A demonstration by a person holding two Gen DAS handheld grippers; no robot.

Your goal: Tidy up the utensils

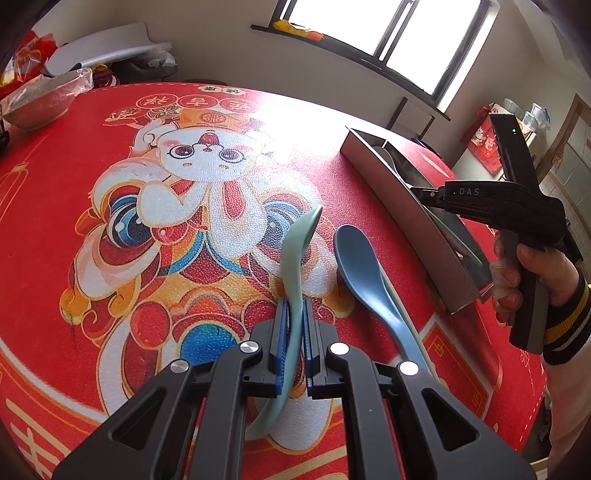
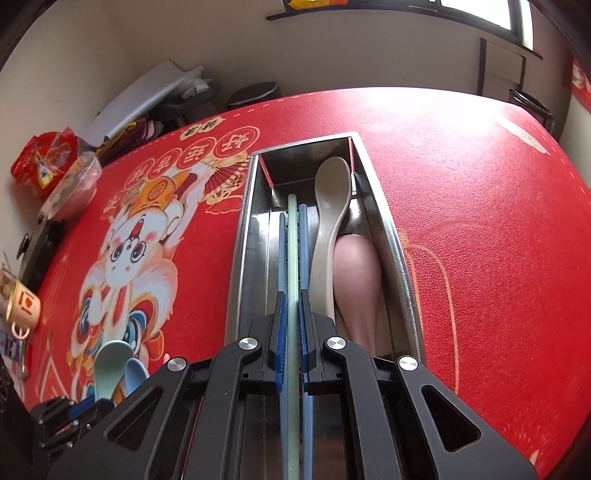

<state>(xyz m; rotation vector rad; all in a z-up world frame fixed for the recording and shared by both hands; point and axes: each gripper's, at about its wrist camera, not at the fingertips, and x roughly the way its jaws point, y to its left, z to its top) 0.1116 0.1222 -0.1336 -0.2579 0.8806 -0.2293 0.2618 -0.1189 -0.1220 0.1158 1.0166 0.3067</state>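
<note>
My left gripper [image 1: 293, 314] is shut on the handle of a pale green spoon [image 1: 301, 240], whose bowl points away over the red table mat. Just right of it a blue spoon [image 1: 356, 258] lies flat on the mat. My right gripper [image 2: 293, 302] is shut on a thin pale green chopstick [image 2: 292, 236], held lengthwise over the long steel tray [image 2: 240, 236]. Inside the tray lie two blue chopsticks [image 2: 305, 243], a beige spoon [image 2: 330, 199] and a pink spoon [image 2: 356, 273]. The left wrist view shows the right gripper [image 1: 419, 192] above the tray [image 1: 399, 192], in a person's hand.
A red printed mat [image 1: 92, 258] covers the round table. A film-wrapped bowl [image 1: 40, 99] sits at its far left edge, with a mug [image 2: 24, 306] and a red snack bag [image 2: 44, 158] nearby. A window [image 1: 388, 29] is behind.
</note>
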